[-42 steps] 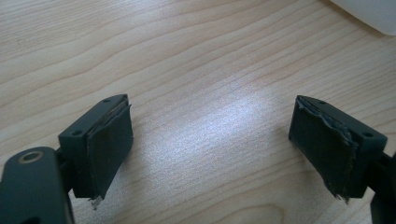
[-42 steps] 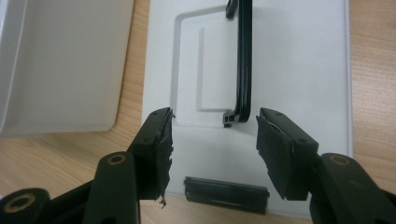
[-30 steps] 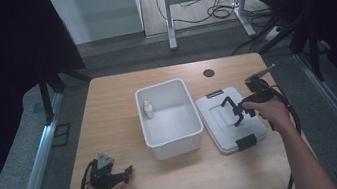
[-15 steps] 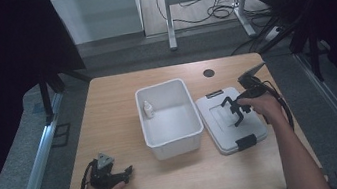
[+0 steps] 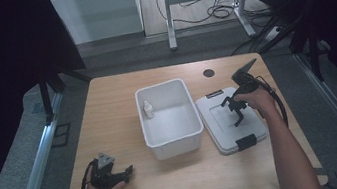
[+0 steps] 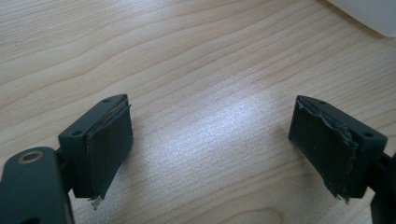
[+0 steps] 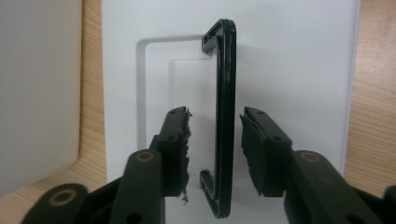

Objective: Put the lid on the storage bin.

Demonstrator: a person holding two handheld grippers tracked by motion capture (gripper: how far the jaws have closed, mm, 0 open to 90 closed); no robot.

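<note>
White bin (image 5: 170, 119) sits mid-counter (image 5: 108, 113) with a small white bottle (image 5: 148, 109) standing in its far-left corner. Its lid (image 5: 231, 120) lies flat just right of it, black handle (image 7: 224, 116) raised. Right gripper (image 7: 215, 140) straddles that handle, fingers (image 7: 175, 140) just been closing, looks like not quite pinching yet. Left gripper (image 6: 210, 140) rests near the front-left edge, fingers released over bare wood.

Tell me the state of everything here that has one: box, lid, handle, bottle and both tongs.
White box: open, lid off.
Lid: flat on the table beside the box.
Black handle: raised, between the right tongs, not yet pinched.
Small bottle: upright inside the box.
Right tongs: open, just closing.
Left tongs: open.
</note>
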